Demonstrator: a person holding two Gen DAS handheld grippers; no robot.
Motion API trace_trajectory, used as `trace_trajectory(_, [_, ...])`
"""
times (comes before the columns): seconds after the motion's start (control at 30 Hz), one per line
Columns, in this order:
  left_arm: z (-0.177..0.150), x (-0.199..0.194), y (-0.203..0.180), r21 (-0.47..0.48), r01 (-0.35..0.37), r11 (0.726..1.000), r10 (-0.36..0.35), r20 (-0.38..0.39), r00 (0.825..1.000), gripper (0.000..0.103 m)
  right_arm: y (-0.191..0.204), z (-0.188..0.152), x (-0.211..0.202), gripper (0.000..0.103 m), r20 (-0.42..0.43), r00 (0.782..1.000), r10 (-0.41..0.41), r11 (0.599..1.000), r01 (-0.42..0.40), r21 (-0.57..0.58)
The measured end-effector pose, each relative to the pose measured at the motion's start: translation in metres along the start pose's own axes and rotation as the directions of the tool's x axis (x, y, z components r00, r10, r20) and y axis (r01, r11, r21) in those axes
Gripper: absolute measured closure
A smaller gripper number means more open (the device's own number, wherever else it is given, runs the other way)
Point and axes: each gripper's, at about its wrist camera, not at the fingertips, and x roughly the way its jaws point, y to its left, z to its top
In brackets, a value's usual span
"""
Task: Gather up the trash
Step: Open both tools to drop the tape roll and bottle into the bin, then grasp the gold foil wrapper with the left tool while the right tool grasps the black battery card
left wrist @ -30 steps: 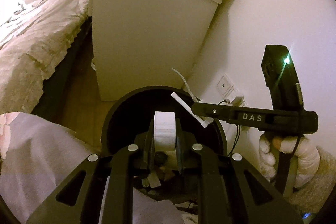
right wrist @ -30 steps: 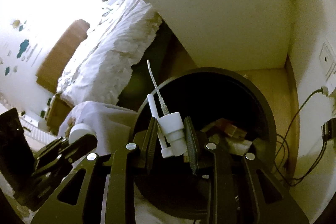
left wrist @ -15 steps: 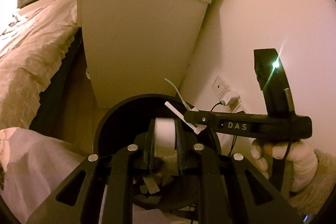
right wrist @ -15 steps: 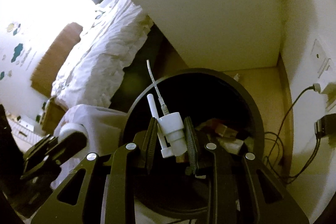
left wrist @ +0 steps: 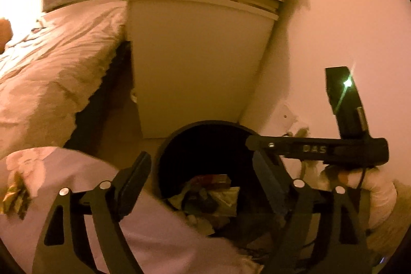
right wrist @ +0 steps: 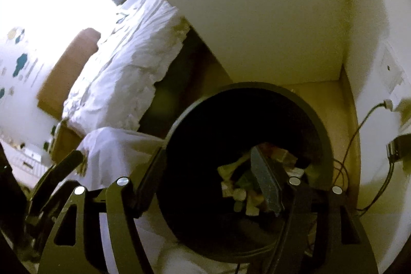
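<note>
Both the left tongs and the right tongs have just been opening and now gape empty over the black bin. The trash lies directly below them inside it, nearer the right tongs.

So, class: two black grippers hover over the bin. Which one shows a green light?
The right gripper, reaching in sideways in the left wrist view; its upright block glows green. The left gripper shows none.
</note>
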Motion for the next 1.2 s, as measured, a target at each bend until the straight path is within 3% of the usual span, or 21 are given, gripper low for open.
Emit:
trace_trajectory(0.2, [-0.015, -0.027, 0.064, -0.100, -0.077, 0.992, 0.078, 0.007, 0.997, 0.021, 0.049, -0.005, 0.013, 0.034, -0.032, 0.999, 0.034, 0.993, -0.037, -0.113])
trace_trajectory(0.33, [-0.027, -0.048, 0.122, -0.175, -0.158, 0.972, 0.159, -0.003, 0.987, 0.021, 0.094, -0.011, 0.025, 0.034, -0.059, 0.997, 0.056, 0.972, -0.068, -0.226])
trace_trajectory(0.57, [-0.055, -0.074, 0.218, -0.194, -0.316, 0.929, 0.312, -0.053, 0.949, 0.022, 0.180, -0.030, 0.053, 0.034, -0.116, 0.990, 0.083, 0.885, -0.126, -0.448])
trace_trajectory(0.63, [-0.061, -0.072, 0.236, -0.170, -0.339, 0.925, 0.329, -0.084, 0.941, 0.029, 0.199, -0.037, 0.061, 0.034, -0.128, 0.988, 0.086, 0.859, -0.138, -0.492])
trace_trajectory(0.87, [-0.076, -0.051, 0.269, -0.054, -0.327, 0.943, 0.314, -0.174, 0.933, 0.033, 0.270, -0.061, 0.096, 0.034, -0.166, 0.983, 0.075, 0.749, -0.165, -0.642])
trace_trajectory(1.03, [-0.077, -0.040, 0.272, 0.016, -0.296, 0.955, 0.294, -0.187, 0.937, 0.049, 0.306, -0.077, 0.131, 0.032, -0.190, 0.981, 0.039, 0.680, -0.165, -0.715])
trace_trajectory(1.2, [-0.078, -0.040, 0.281, -0.035, -0.273, 0.961, 0.264, -0.165, 0.950, 0.073, 0.329, -0.085, 0.156, 0.031, -0.186, 0.982, 0.015, 0.638, -0.153, -0.754])
